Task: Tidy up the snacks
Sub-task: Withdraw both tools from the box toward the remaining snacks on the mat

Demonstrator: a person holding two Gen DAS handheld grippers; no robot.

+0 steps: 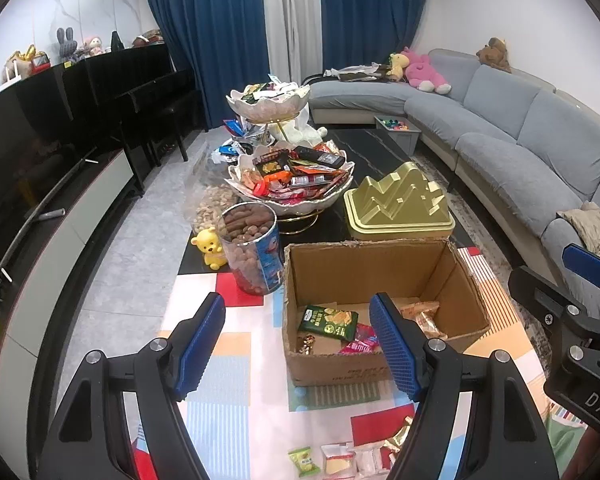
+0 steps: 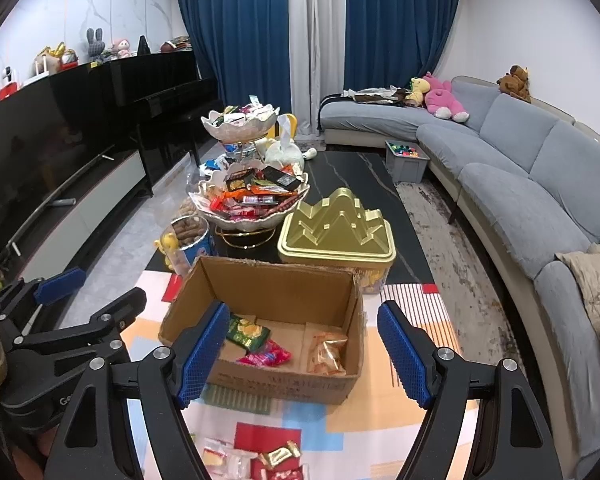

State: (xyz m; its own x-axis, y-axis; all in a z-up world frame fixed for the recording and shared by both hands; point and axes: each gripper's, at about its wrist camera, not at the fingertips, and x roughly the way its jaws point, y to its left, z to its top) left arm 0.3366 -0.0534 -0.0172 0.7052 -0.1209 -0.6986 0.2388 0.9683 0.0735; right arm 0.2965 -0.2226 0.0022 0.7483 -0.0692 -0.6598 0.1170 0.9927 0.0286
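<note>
**Two wrist cameras, side by side, angled down at the table**

Each fisheye looks forward and downward between its own blue fingers, close above the patterned tablecloth (image 1: 236, 364). Both share the cardboard box (image 1: 380, 264) at frame centre, the gold tin (image 2: 336, 224) beyond it, and the sofa (image 2: 540, 168) on the right.

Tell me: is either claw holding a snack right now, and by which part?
Nothing is held. The left claw and right claw both stand open and empty above the cardboard box.
</note>
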